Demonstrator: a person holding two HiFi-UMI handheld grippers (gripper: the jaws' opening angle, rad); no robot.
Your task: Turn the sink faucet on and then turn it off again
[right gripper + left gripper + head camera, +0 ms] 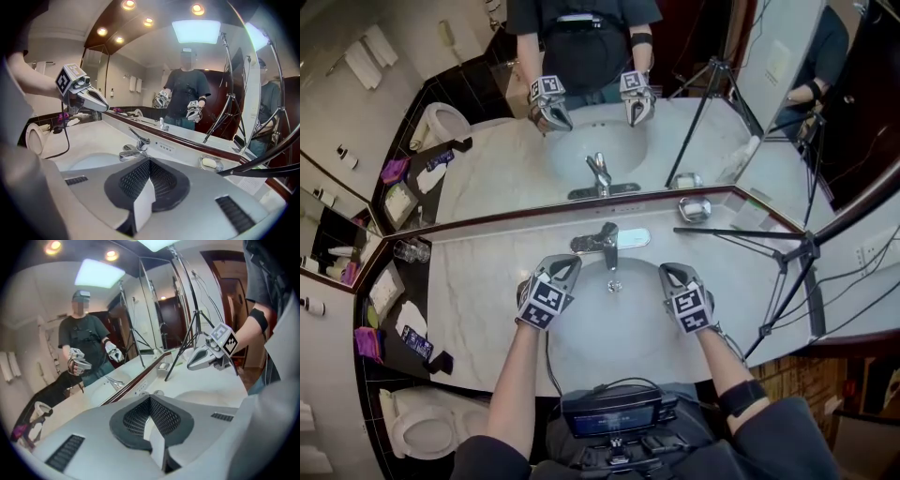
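Marble counter, oval basin, chrome faucet

The faucet is a polished chrome single-lever mixer on an oblong base plate. It stands at the far rim of the oval white basin, which is sunk in the pale marble counter, close in front of the mirror. Its spout reaches toward the near side, above the drain. The lever on top slants upward, its free end raised.
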